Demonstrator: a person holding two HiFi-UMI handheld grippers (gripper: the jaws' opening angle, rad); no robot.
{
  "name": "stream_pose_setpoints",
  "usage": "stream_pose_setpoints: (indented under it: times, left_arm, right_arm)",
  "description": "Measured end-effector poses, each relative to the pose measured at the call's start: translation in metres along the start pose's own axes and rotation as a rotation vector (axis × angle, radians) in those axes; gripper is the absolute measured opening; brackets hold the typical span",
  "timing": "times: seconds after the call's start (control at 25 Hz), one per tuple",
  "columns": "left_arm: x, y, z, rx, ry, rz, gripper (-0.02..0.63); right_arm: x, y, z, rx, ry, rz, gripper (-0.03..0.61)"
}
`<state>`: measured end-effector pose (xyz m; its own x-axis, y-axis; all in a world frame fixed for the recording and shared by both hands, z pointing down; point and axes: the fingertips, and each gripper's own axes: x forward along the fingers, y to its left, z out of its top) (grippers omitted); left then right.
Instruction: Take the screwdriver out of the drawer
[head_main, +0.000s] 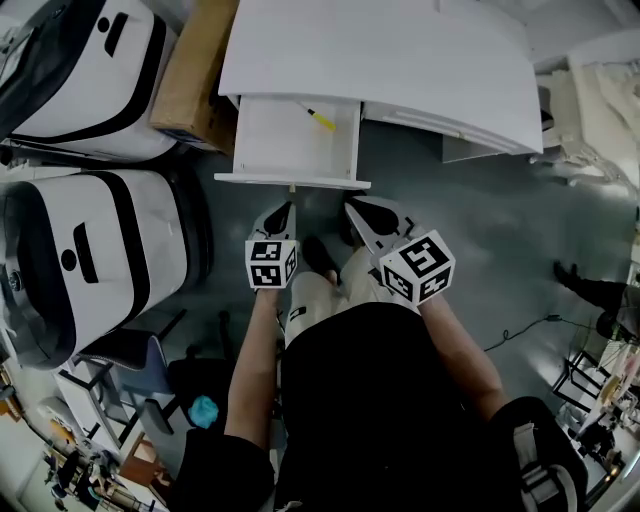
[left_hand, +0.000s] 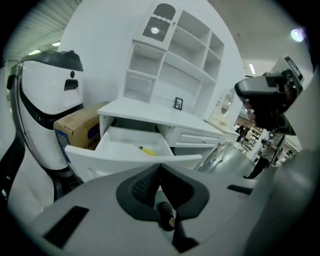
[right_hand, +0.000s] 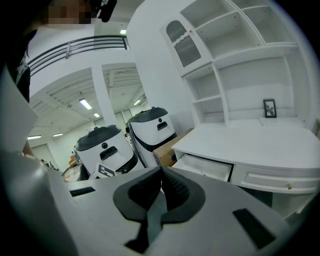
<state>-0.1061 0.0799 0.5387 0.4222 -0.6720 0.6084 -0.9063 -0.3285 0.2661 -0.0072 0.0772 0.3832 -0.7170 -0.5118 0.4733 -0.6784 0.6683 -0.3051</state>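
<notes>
Overhead, the white bench (head_main: 400, 50) is cut off at 12 o'clock, and its top hides the rear of the open drawer (head_main: 285, 150). At 6 o'clock from the drawer front, near it but apart, hang the left tongs (head_main: 286, 207) and right tongs (head_main: 352, 206), both clenched on nothing. Inside the drawer, toward its 1 o'clock corner, lies the yellow-handled screwdriver (head_main: 321, 120); its tip is too fine to make out.
</notes>
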Motion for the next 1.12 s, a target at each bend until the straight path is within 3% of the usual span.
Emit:
stream_pose_setpoints:
  times: [0.52, 0.84, 1.12]
  left_arm:
    - [-0.020, -0.033, 0.092, -0.027, -0.137, -0.043, 0.023]
    - [-0.006, -0.022, 0.131, -0.094, -0.168, 0.019, 0.023]
    - [0.005, -0.005, 0.142, -0.145, -0.167, 0.104, 0.023]
  right_arm:
    - [0.054, -0.060, 0.005, -0.109, 0.100, -0.027, 0.018]
    - [0.121, -0.121, -0.005, -0.137, 0.228, -0.022, 0.036]
    - [0.188, -0.164, -0.026, -0.152, 0.320, -0.024, 0.063]
